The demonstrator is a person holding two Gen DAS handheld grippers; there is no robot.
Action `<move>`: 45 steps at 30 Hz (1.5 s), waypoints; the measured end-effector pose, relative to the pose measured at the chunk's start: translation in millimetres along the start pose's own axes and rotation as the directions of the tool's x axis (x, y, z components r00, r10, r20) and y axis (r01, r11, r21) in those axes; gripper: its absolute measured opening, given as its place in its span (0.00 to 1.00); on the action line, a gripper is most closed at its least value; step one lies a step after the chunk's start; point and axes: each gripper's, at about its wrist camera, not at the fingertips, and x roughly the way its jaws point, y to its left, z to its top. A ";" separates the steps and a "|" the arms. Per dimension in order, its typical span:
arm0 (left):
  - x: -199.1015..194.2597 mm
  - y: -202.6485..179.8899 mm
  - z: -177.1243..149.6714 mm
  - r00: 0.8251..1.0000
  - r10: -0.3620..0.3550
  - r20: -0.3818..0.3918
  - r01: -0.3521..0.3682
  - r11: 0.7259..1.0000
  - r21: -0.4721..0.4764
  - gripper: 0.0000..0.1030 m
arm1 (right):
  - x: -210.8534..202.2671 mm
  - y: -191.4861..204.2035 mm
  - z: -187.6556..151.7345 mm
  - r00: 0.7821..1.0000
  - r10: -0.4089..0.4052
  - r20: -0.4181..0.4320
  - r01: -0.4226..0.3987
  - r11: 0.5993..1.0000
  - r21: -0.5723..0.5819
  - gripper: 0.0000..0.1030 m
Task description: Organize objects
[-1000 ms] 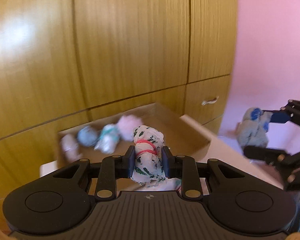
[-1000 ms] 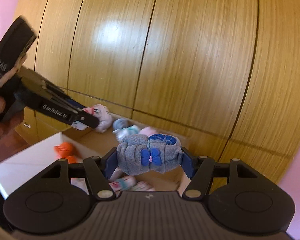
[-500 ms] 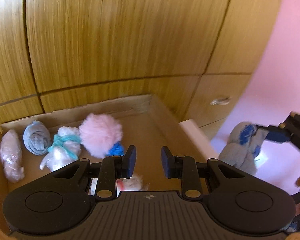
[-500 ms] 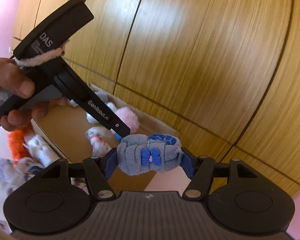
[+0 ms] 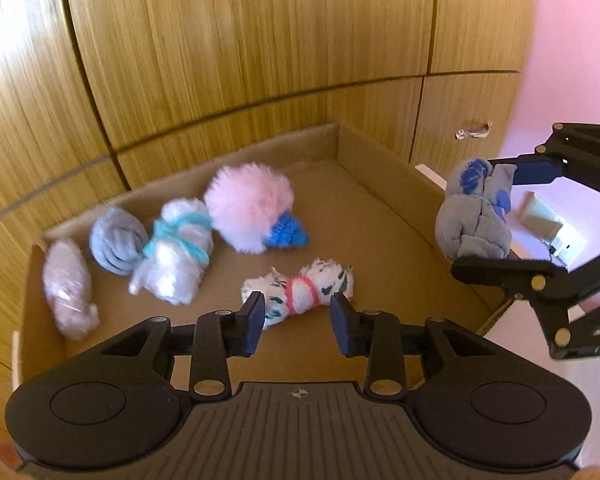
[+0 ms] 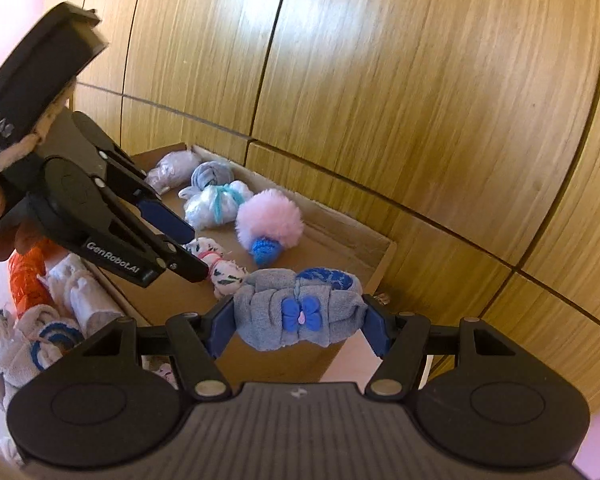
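Cardboard, a shallow brown box (image 5: 380, 184) against the wooden cupboard doors, carries our sorted bundles. Our left gripper (image 5: 298, 322) hovers above its near edge, jaws opening and empty; the white leaf-print sock roll tied with a red band (image 5: 300, 288) lies loose on the box floor beyond them. Our right gripper (image 6: 300, 320) clenches a grey rolled sock with a blue bow (image 6: 300, 312) near the box's right edge. We judge the risk is crowding: letting go too early could drop it outside the wall, or onto the fluffy pink pom-pom bundle (image 5: 248, 208).
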 end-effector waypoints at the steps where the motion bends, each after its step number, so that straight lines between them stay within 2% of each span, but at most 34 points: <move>1: 4.3 1.2 1.4 1.000 -0.008 -0.012 0.008 1.000 -0.015 0.42 | -4.0 2.0 -0.8 1.000 0.003 -0.006 -0.003 1.000 -0.006 0.59; 5: 19.9 7.9 15.3 0.997 -0.070 -0.039 0.065 0.991 -0.114 0.42 | -2.3 0.5 0.4 1.000 0.000 -0.016 0.000 1.000 -0.025 0.59; 8: 30.5 14.9 28.0 0.994 -0.099 -0.036 0.089 0.972 -0.216 0.42 | 4.5 -3.6 3.4 1.000 -0.007 -0.026 0.006 0.999 -0.040 0.59; 13: 44.2 25.4 42.0 0.996 -0.085 -0.010 0.077 0.942 -0.327 0.42 | 25.6 -10.4 12.5 0.999 -0.015 -0.053 0.011 0.997 -0.071 0.59; 18: 60.8 48.4 47.8 0.994 -0.110 0.009 0.101 0.869 -0.485 0.50 | 53.3 -12.0 22.0 0.995 -0.025 -0.096 0.014 0.994 -0.113 0.59; 20: 62.7 51.1 49.6 0.994 -0.110 0.018 0.104 0.862 -0.496 0.50 | 63.9 -11.2 24.1 0.993 -0.022 -0.115 0.008 0.993 -0.118 0.59; 23: 60.5 52.2 52.4 0.996 -0.090 0.022 0.089 0.867 -0.489 0.50 | 76.6 -7.9 26.3 0.990 -0.017 -0.143 -0.002 0.991 -0.132 0.59; 25: 53.9 50.6 53.3 0.996 -0.079 0.032 0.085 0.881 -0.466 0.55 | 83.6 -6.2 26.2 0.987 -0.009 -0.163 -0.013 0.991 -0.130 0.60; 27: 44.8 47.9 55.0 0.997 -0.059 0.047 0.074 0.903 -0.423 0.70 | 88.8 -5.5 24.2 0.985 -0.006 -0.175 -0.017 0.992 -0.129 0.60; 33: 26.0 39.9 57.3 0.997 -0.043 0.058 0.059 0.947 -0.316 0.78 | 94.1 -6.4 17.6 0.981 -0.010 -0.193 -0.010 0.994 -0.105 0.62; 39: 11.4 49.6 51.4 0.998 -0.026 0.056 0.043 0.946 -0.321 0.82 | 88.2 -1.3 12.0 0.980 -0.025 -0.196 0.003 0.994 -0.112 0.71; 45: -13.7 56.9 46.1 0.998 -0.001 0.067 0.020 0.958 -0.285 0.82 | 76.6 -2.2 15.7 0.983 -0.037 -0.181 0.017 0.994 -0.107 0.72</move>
